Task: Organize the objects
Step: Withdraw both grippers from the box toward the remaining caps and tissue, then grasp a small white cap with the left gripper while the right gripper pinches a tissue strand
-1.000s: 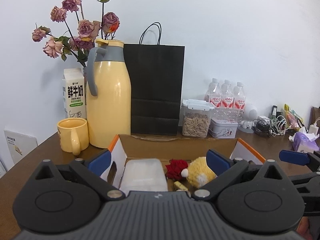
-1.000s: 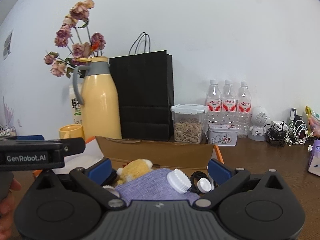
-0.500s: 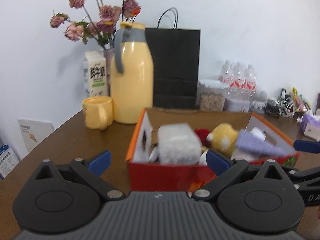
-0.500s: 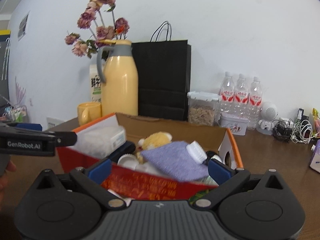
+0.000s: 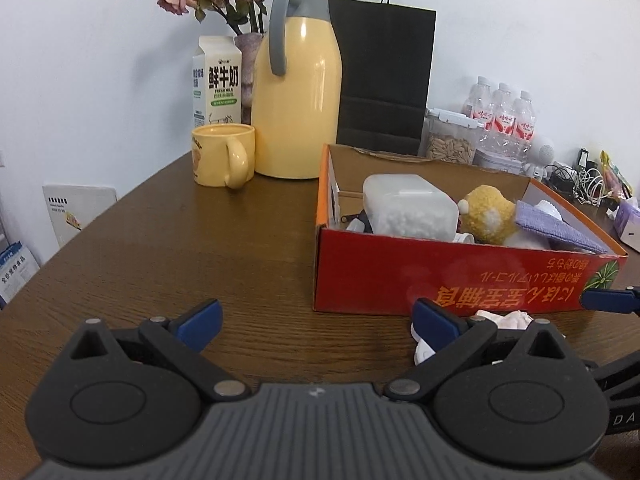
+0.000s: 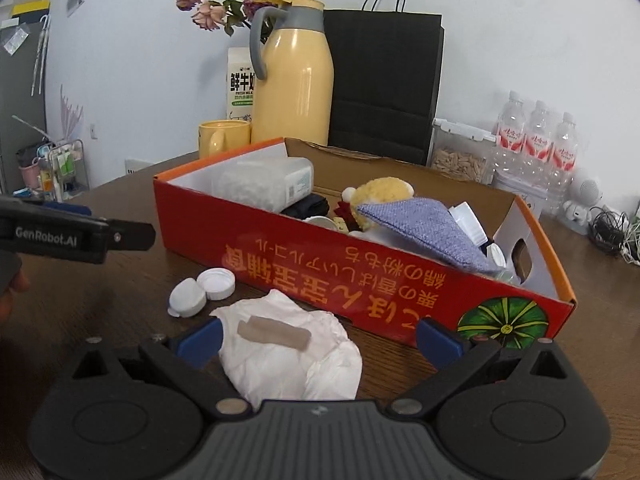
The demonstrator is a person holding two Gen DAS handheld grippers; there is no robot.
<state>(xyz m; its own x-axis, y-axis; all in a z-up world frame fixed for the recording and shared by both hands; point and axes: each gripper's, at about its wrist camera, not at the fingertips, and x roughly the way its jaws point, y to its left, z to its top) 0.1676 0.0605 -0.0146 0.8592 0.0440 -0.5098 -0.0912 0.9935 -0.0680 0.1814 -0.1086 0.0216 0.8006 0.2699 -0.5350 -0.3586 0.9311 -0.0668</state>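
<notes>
Far left, the mug (image 5: 224, 155) sits touching the yellow flask (image 5: 298, 84), milk carton (image 5: 217, 80) tucked behind. Left gripper (image 5: 316, 316) hangs over bare table (image 5: 200, 248) with its jaws spread wide, nothing in them. Two white caps (image 6: 202, 290) lie just in front of the red box (image 6: 360, 264). Right gripper (image 6: 318, 336) is wide open too, hovering over a crumpled white wrapper (image 6: 296, 356) near the box's front wall. Inside the box: clear tub (image 5: 408, 206), yellow plush (image 5: 486, 212), purple cloth (image 6: 420, 228) draped on top.
</notes>
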